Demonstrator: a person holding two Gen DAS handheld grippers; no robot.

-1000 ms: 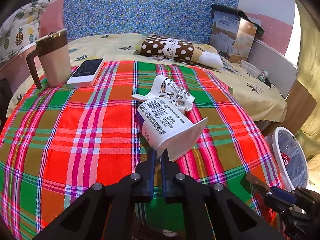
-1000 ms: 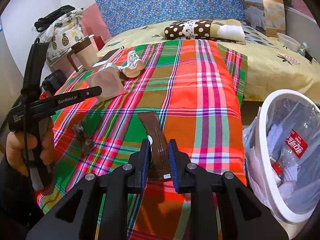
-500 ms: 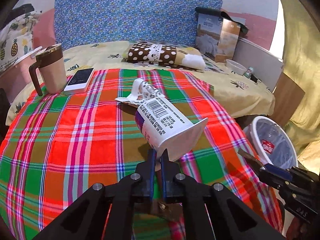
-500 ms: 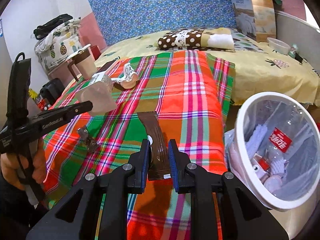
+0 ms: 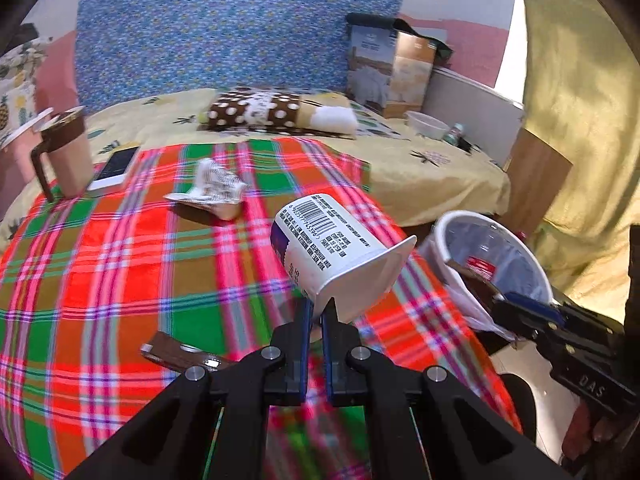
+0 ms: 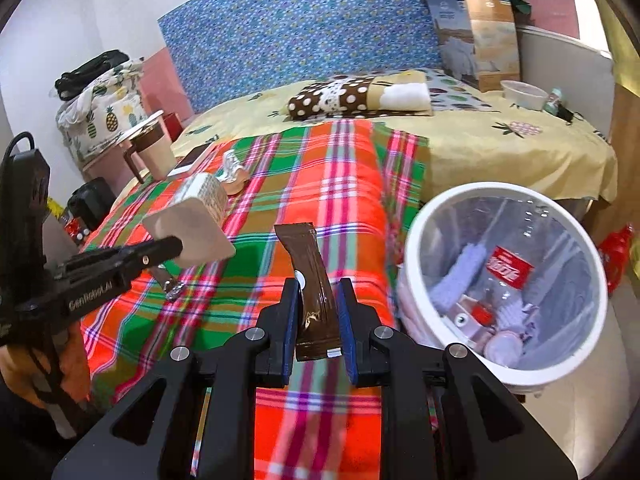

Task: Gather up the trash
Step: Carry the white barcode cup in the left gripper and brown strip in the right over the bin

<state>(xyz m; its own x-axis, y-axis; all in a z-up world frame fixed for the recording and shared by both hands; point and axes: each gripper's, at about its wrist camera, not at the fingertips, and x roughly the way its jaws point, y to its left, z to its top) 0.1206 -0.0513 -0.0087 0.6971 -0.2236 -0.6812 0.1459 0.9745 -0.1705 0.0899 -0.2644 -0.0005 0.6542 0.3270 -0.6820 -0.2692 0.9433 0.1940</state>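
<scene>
My left gripper (image 5: pixel 316 312) is shut on the rim of a white yogurt cup (image 5: pixel 320 248) with a barcode, holding it tilted above the plaid cloth (image 5: pixel 120 264). My right gripper (image 6: pixel 318 292) is shut on a brown sachet wrapper (image 6: pixel 310 276), just left of the white trash bin (image 6: pixel 500 189), which holds several discarded items. The bin (image 5: pixel 442 226) stands beside the bed's right edge. A crumpled printed wrapper (image 5: pixel 212 192) lies on the cloth further back. Another brown wrapper (image 5: pixel 176 354) lies on the cloth near my left gripper. In the right wrist view the cup (image 6: pixel 196 220) hangs at the left gripper's tip.
A lidded mug (image 5: pixel 70 156) and a phone (image 5: pixel 116 168) sit at the cloth's far left corner. A polka-dot pillow (image 5: pixel 276 112), a carton box (image 5: pixel 388 68) and a small bowl (image 5: pixel 426 124) lie further back. A hand (image 6: pixel 24 368) grips the left tool.
Both grippers have moved right and slightly up, carrying the cup and the brown sachet closer to the bin. The crumpled wrapper has stayed on the cloth.
</scene>
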